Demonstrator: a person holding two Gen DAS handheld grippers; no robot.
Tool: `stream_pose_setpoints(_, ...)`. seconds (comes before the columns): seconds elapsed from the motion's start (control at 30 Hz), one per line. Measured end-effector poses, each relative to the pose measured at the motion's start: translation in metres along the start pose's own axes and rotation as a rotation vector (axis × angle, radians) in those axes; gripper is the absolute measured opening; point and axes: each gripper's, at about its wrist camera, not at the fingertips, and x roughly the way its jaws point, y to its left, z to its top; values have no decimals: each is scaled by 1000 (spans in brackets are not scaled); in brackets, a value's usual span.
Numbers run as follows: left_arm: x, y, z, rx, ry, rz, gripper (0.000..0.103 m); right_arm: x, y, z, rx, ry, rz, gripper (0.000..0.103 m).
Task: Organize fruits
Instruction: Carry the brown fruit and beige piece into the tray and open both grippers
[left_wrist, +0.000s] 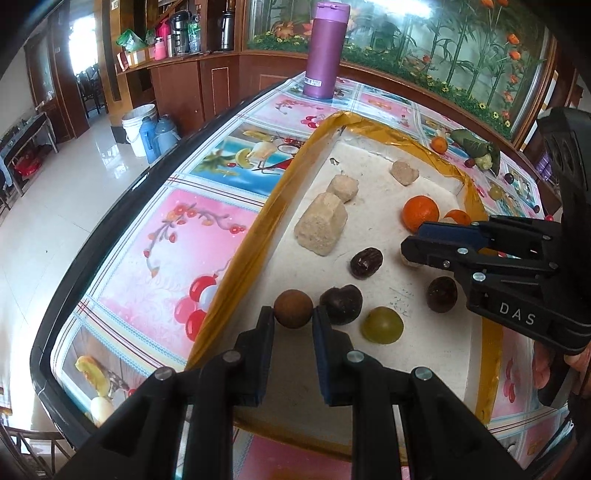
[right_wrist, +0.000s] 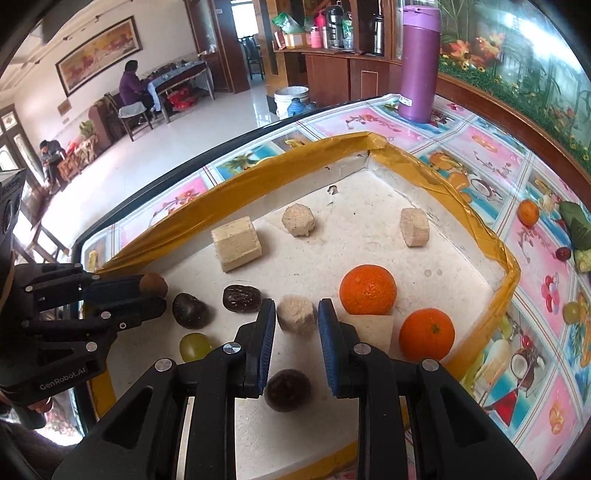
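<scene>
Your left gripper (left_wrist: 293, 314) clamps the round brown fruit (left_wrist: 293, 308); your right gripper (right_wrist: 297, 314) squeezes a beige crumbly lump (right_wrist: 296, 316). The white foam tray (right_wrist: 369, 229) holds two oranges (right_wrist: 368, 289), three dark wrinkled fruits (right_wrist: 242, 298), one green grape (right_wrist: 195, 346), with the dark ones crowding both grippers.

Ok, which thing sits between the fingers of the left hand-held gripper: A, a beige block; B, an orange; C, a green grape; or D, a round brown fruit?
D: the left hand-held gripper is closed on the round brown fruit near the tray's yellow-taped edge, while the green grape lies free on the tray floor to its right.
</scene>
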Motion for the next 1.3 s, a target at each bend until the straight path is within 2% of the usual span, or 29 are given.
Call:
stream_pose_setpoints(0.3,3,-6,-2,61,-15,60,25,8,6,1,-47,24,-26,23)
stream_pose_setpoints(0.53,-1,-10,-4,69,-18,59,37,0,5,0,-14,16,-28,23)
stream_pose_setpoints(0.63,-6,-12,-4,66,-27,65,46,-7,4,-3,15,8,-19,25)
stream_pose_setpoints(0.7,-10,-14,-6,60,-39,67,51,-15,4,-6,39,-5,-14,32)
stream_pose_setpoints(0.83,-18,-18,-8,60,-66,74,60,-31,8,-15,73,-20,-22,36)
stream_pose_setpoints(0.93,-26,-20,-10,55,-90,65,69,-44,9,-22,104,-29,-40,45)
stream_pose_setpoints(1.03,-34,-23,-11,59,-126,56,78,-61,10,-33,146,-55,-82,75)
stream_pose_setpoints(1.2,-48,-26,-13,54,-174,10,82,-85,7,-56,245,-84,-173,85)
stream_pose_setpoints(1.3,-61,-27,-20,40,-232,39,86,-97,5,-76,310,-101,-230,88)
